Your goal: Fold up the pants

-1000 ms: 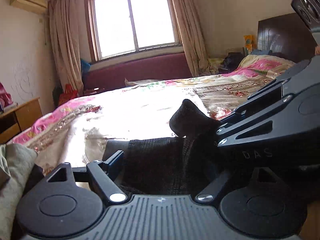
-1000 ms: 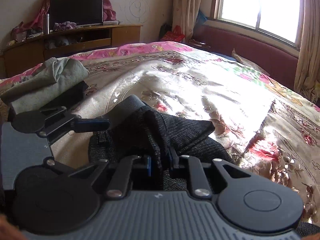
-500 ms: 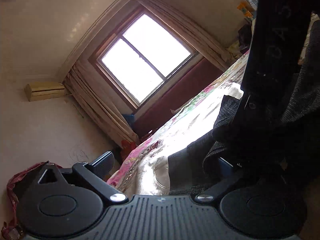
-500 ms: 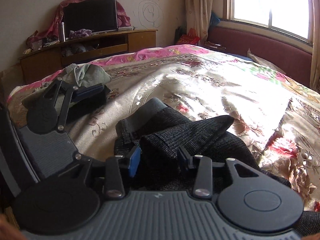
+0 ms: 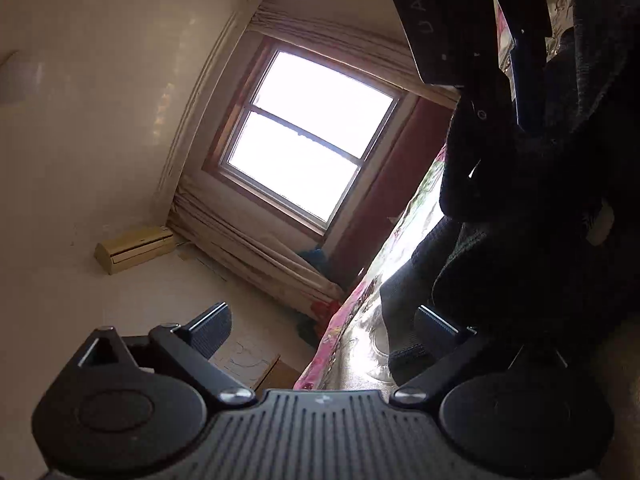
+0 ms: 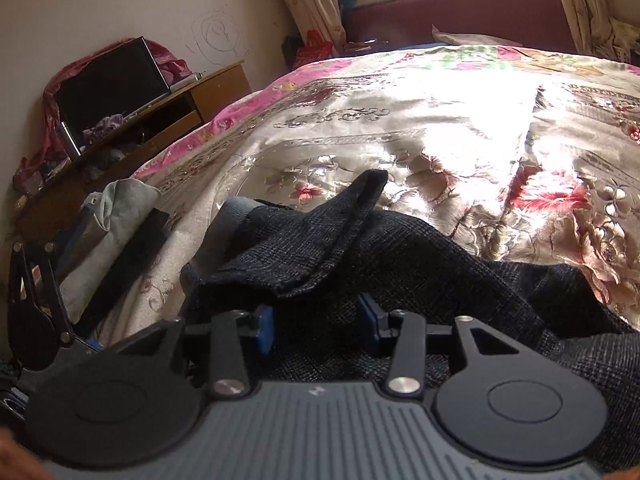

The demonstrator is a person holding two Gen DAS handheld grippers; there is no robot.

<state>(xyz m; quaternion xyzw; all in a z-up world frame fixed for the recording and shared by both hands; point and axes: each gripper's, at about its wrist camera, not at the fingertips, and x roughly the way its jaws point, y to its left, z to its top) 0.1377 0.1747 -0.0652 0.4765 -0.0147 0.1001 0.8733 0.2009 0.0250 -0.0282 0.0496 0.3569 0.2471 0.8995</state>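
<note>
Pants (image 6: 360,264), dark grey knit, lie bunched at the near edge of the bed, on the flowered bedspread (image 6: 460,128). Right gripper (image 6: 318,322): level, pointing across the bed toward the window; jaws parted, blue pads on either side of the cloth with a gap showing, so nothing is clamped. One fold of the pants rises into a ridge just beyond its tips.

Left gripper (image 5: 320,320): rolled hard to one side, so window (image 5: 308,136) and bed appear tilted in its camera. Jaws wide apart; left finger (image 5: 210,326) in free air, the other one against the edge of the dark cloth (image 5: 520,240), holding nothing.

Left of the pants: a pile of folded clothes (image 6: 108,232). Farther off, a wooden cabinet (image 6: 176,108) with a television (image 6: 108,84) against the wall.
</note>
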